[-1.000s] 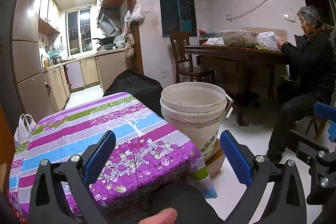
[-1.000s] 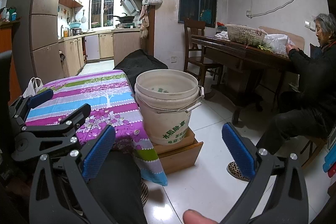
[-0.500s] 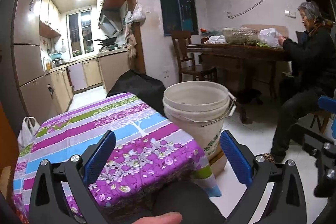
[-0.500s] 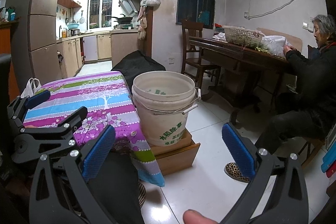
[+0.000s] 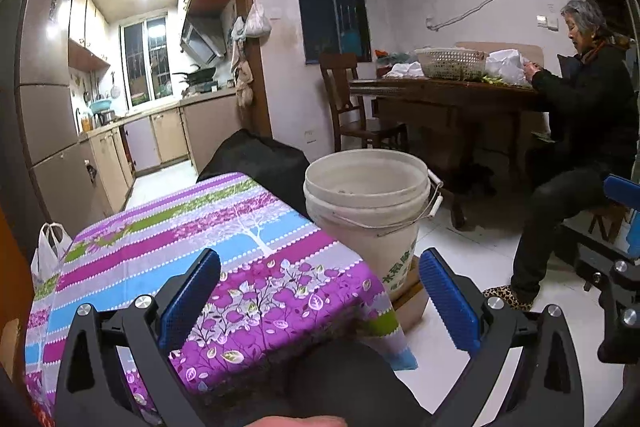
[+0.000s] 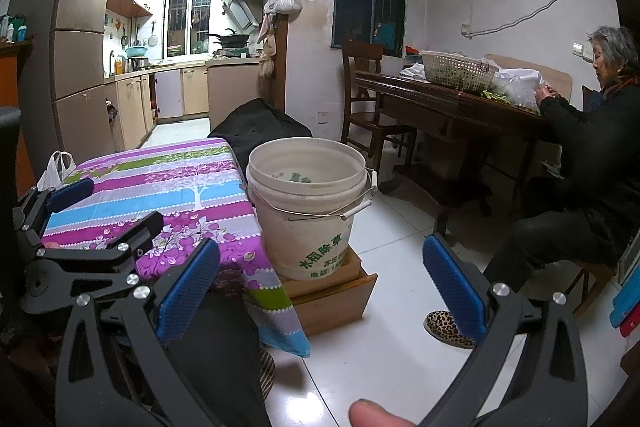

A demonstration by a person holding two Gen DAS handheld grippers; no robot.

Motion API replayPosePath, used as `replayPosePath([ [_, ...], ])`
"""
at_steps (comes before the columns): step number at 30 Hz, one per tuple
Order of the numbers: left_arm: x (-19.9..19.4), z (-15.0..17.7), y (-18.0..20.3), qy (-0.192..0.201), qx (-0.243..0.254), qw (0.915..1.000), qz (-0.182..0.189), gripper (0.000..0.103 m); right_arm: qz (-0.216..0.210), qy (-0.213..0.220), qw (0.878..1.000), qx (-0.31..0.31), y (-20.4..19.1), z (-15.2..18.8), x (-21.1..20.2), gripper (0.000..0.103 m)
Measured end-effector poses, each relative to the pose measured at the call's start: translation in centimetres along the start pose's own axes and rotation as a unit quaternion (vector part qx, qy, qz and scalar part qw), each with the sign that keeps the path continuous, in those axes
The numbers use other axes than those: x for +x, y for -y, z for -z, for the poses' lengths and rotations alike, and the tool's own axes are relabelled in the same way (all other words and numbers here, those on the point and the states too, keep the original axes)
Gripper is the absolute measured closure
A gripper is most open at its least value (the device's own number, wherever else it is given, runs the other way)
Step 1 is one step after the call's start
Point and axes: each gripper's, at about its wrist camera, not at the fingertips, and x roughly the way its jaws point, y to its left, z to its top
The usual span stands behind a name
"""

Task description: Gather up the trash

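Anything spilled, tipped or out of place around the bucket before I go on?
Nothing spilled or tipped. One oddity: the white bucket stands upright on a shallow wooden drawer on the floor, beside the cloth-covered table. Both grippers are open and empty.

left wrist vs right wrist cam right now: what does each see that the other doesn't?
Only the left wrist view: almost nothing of its own; the right gripper shows there just as a part at the frame's right edge.

Only the right wrist view: the wooden box under the bucket in full, the left gripper seen from the side over the cloth, bottles on a shelf at far left.

Both: the white bucket beside the striped tablecloth, a white plastic bag at the cloth's far corner, a seated person at the dark table, the kitchen behind. Both grippers open, empty.
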Motion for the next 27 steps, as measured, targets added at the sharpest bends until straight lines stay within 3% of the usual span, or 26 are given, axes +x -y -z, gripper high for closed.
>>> replayPosePath([
  [27, -0.68, -0.15, 0.06, 0.009, 0.001, 0.9999, 0.004, 0.004, 0.003, 0.000, 1.000, 0.000, 0.23, -0.01, -0.04, 0.005],
])
